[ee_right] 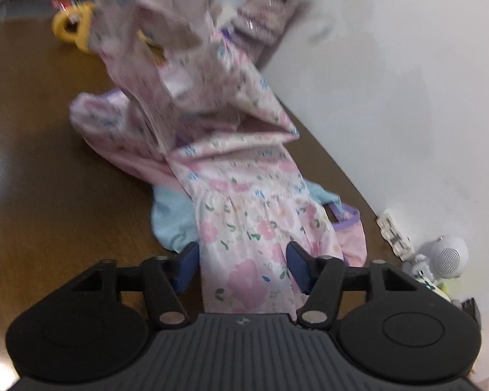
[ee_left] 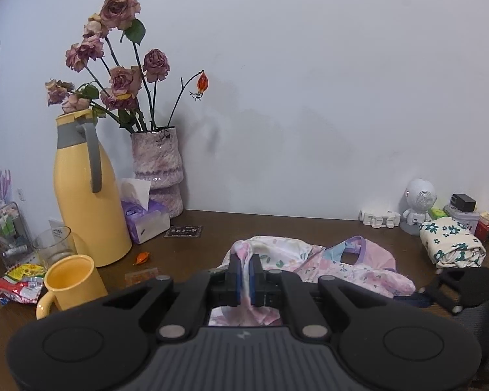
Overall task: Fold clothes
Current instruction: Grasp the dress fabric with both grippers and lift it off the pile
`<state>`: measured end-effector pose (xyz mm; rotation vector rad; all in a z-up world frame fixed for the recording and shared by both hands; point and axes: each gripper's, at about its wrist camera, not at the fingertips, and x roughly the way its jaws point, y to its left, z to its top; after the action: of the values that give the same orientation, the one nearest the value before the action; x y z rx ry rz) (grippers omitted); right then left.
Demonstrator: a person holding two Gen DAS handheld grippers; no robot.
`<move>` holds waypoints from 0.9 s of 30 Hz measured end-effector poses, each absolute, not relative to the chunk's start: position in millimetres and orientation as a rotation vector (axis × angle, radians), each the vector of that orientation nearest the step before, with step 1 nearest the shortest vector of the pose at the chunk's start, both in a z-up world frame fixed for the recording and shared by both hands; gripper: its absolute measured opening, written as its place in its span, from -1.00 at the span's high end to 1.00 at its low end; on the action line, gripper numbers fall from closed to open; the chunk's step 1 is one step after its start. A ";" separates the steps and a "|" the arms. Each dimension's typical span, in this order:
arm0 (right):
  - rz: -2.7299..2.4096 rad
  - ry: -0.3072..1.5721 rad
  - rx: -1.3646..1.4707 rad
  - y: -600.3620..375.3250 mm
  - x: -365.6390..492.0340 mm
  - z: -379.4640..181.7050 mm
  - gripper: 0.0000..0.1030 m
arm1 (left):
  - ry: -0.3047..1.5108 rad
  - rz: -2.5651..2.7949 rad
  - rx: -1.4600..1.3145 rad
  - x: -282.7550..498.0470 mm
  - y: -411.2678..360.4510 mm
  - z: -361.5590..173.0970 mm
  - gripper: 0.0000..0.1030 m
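Left wrist view: left gripper [ee_left: 244, 272] jaws clamp a bunched edge of the pink floral cotton garment [ee_left: 352, 268], lifted at 12 o'clock, the rest draped on the brown wooden worktop [ee_left: 277, 224]. Right gripper [ee_right: 243, 268] jaws gape, fabric between them, unpinched. Light, limp, slides easily; hems and corners look best to grip.

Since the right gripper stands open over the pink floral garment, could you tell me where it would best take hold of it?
Probably the near strip of the pink floral garment lying between the right gripper's open fingers: it is flat and narrow, so close from above across its width. The left gripper already pinches the far end, so this would likely stretch the cloth for folding.
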<state>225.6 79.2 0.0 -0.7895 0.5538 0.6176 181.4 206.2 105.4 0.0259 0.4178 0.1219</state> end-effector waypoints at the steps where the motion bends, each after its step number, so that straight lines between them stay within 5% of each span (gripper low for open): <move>1: 0.602 0.581 -0.782 80.9 229.8 -1.5 0.76 | 0.419 0.122 0.028 180.9 206.5 104.8 0.92; 2: 0.587 0.594 -0.771 81.4 233.0 -1.4 0.95 | 0.420 0.122 0.029 180.3 206.9 104.2 0.92; 27: 0.211 0.241 -0.331 -95.7 230.3 175.7 0.97 | 0.200 0.166 0.029 114.6 218.3 177.2 0.93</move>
<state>230.3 -95.7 175.7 -0.3307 0.2406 0.2108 114.6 218.3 177.2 0.0289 0.1999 0.1663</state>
